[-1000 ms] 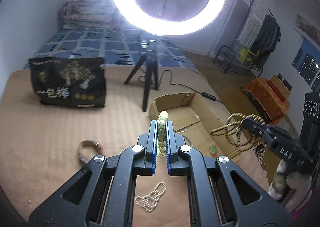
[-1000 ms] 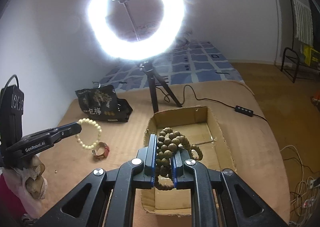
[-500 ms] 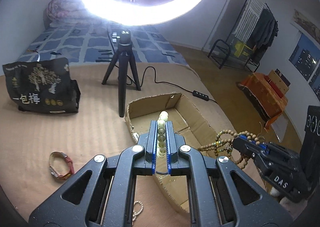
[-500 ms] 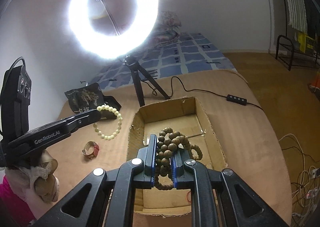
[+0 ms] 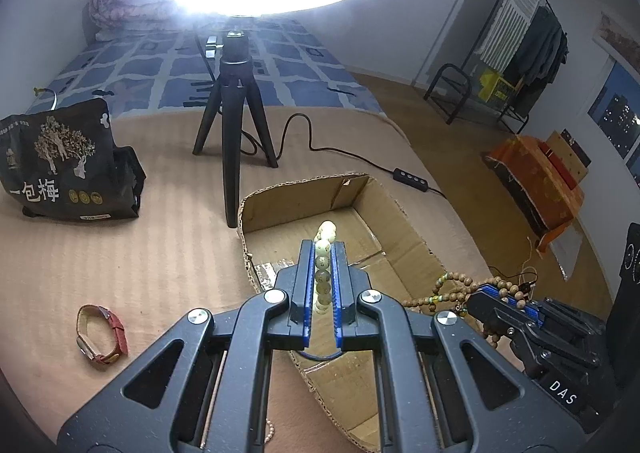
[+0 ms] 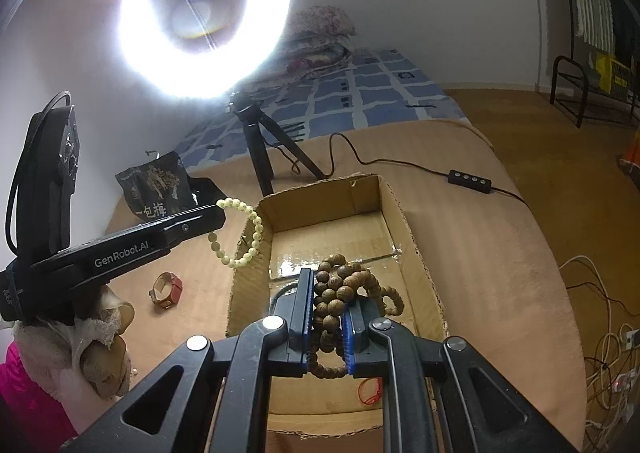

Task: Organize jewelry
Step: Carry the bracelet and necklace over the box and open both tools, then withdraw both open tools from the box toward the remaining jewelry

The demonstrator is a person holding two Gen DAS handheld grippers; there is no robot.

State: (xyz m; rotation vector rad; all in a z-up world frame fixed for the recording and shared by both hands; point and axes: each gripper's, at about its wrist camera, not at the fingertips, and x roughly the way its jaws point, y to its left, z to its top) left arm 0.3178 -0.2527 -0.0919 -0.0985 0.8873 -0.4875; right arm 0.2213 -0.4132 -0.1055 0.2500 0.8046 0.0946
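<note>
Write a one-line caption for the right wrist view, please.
Right gripper clamps brown wooden beads above the cardboard box; left gripper holds a pale bracelet.

White letters "DAS" show on a small label on the body of the right gripper (image 5: 486,299), low at the right edge of the left wrist view. On the side of the left gripper (image 6: 214,219), seen from the right wrist camera, it says "GenRobot.AI" in pale print. The black bag (image 5: 64,165) on the tan surface carries big white Chinese characters, "一包梅", beneath a drawing of trees; there's smaller print on its white sticker and top corner, too fine to read.
</note>
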